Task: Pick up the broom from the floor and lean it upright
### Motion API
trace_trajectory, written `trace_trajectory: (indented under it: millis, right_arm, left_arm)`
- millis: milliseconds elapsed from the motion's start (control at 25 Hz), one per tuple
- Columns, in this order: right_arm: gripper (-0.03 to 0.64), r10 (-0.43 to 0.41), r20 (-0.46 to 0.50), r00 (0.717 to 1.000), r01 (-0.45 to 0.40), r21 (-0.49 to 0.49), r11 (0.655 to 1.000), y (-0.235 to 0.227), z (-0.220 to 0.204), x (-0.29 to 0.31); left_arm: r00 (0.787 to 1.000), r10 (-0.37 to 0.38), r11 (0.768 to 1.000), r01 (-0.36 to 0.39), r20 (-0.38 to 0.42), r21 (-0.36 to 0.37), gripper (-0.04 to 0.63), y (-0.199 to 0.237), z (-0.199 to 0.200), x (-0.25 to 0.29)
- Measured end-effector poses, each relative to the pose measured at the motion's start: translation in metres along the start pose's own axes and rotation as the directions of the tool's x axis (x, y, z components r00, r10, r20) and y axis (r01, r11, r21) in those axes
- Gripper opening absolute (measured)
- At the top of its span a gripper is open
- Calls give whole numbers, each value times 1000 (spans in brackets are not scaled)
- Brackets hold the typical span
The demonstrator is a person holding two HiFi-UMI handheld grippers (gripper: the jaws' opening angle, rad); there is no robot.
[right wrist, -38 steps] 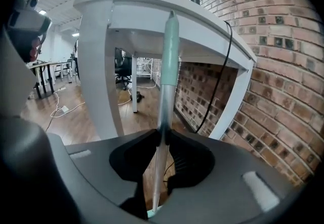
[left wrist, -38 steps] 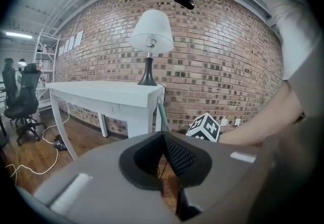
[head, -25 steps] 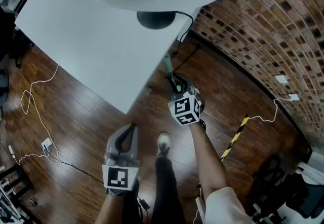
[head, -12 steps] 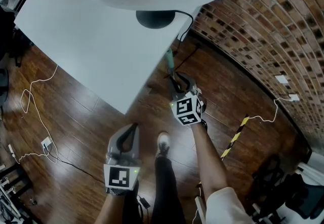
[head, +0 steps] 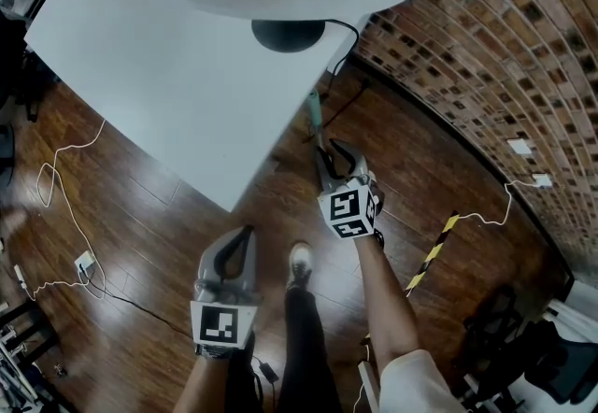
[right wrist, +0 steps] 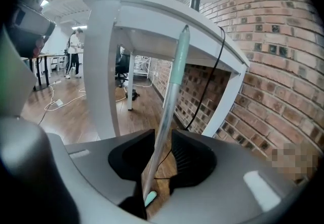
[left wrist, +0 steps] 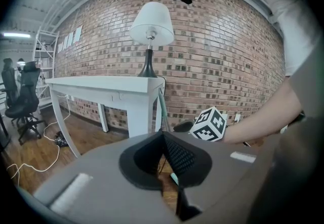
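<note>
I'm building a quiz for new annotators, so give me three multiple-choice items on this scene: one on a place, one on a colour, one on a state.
1. Where does the broom handle lean?
A) on the office chair
B) on the white table
C) flat on the floor

2. What colour is the handle's top grip?
A) red
B) black
C) pale green

3. How do the jaws of the left hand-held gripper stand?
A) together, empty
B) shut on the broom
C) wide around the lamp

Answers:
1 B: the handle stands up against the table's edge.
2 C: the grip shows mint green in the right gripper view.
3 A: its jaws meet with nothing between them.
</note>
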State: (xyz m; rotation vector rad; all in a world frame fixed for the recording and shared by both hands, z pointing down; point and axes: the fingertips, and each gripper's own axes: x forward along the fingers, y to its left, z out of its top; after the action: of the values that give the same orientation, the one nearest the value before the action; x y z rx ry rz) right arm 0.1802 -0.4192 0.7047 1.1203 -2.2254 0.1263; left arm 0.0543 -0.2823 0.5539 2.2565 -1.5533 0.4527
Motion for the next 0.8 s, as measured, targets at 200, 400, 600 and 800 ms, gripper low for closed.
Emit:
trace_trajectory:
  millis: [200, 400, 600, 800]
  right_arm:
    - [14, -93, 27, 995, 91, 71, 993, -16, 2, -36]
    - [12, -140, 52, 989, 133, 124, 983, -14, 18, -88]
    - [12, -206, 113, 972, 183, 190, 965, -12, 57, -152]
    - [12, -306, 167, 937, 262, 242, 934, -10, 101, -227]
  left_arm:
    - [1000, -2, 1000, 2, 7, 3, 1, 0, 7, 0]
    - [1000, -5, 1000, 5, 30, -3, 0, 1, 22, -12]
    - [997, -38, 999, 36, 74, 27, 0, 0, 46, -28]
    - [987, -90, 993, 80, 133, 81, 0, 0, 81, -60]
